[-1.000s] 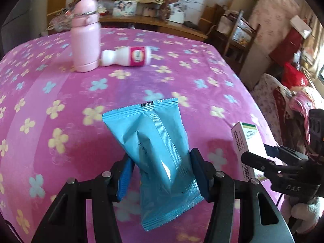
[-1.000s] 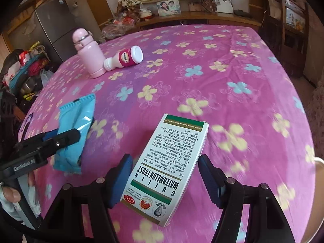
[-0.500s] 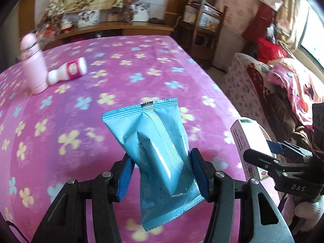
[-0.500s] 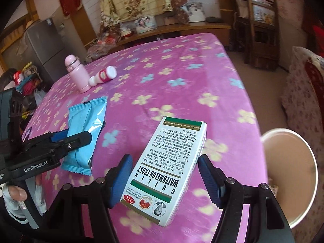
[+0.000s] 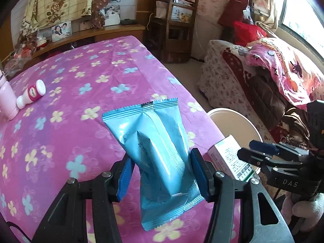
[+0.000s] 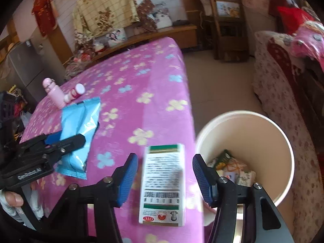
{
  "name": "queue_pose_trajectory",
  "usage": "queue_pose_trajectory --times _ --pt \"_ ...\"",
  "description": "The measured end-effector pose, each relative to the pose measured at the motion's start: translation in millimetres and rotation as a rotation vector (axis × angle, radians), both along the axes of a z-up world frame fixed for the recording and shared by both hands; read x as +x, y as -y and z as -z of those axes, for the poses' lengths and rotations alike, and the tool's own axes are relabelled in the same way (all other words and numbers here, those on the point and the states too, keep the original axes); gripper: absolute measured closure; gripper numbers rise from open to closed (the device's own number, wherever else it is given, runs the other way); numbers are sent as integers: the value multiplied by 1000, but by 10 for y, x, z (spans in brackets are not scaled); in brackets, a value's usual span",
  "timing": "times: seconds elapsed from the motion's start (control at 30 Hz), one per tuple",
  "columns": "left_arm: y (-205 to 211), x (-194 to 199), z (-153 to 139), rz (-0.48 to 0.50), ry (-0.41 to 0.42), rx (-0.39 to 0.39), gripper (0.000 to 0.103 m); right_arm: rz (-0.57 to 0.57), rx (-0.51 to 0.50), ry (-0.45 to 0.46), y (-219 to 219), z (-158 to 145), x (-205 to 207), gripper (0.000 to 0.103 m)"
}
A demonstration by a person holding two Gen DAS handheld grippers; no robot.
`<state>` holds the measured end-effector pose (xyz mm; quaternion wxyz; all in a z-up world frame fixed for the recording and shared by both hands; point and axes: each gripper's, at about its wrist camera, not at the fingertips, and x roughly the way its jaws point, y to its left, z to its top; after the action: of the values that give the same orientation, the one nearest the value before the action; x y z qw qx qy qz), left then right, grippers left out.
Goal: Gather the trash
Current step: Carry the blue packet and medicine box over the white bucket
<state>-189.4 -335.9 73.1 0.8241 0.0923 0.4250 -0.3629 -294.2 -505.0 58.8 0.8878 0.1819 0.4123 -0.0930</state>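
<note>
Over flowered tablecloth point(image 5: 60, 141), down-tilted left gripper point(image 5: 160, 174) clamping blue packet point(image 5: 154, 139); right gripper's point(image 6: 163, 174) just-closing jaws slack around box point(image 6: 162, 184)

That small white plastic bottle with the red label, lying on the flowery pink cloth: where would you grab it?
Probably across its round middle, at the red label, coming down from above. The small white plastic bottle lies on its side, so both flanks are free; its narrow neck ends close to the upright pale pink flask.
</note>
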Motion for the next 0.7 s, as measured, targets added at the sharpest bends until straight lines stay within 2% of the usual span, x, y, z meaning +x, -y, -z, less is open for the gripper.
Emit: queue_pose_trajectory --times 0.17,0.23,0.33,0.53,0.57,0.6,0.7 --pt "41 -27 43 2 1 18 46 19 126 -5 160 137 -103 42" --pt "30 -9 54 -7 0 21 46 14 155 15 139 146 -121 39" --pt "-10 11 62 -21 11 29 46 -22 111 4 2 133 -67 36" --pt "-41 52 92 -35 -1 38 46 -71 -6 -100 -260 295 91 35" --pt "-32 46 90 -32 0 37 46 -59 -49 -93 -283 294 68 36" --pt "-13 32 86 -27 3 36 46 -58 -53 -94 -280 296 59 48" --pt "67 -13 62 -8 4 29 46 -27 -45 -61 -189 250 -30 48"
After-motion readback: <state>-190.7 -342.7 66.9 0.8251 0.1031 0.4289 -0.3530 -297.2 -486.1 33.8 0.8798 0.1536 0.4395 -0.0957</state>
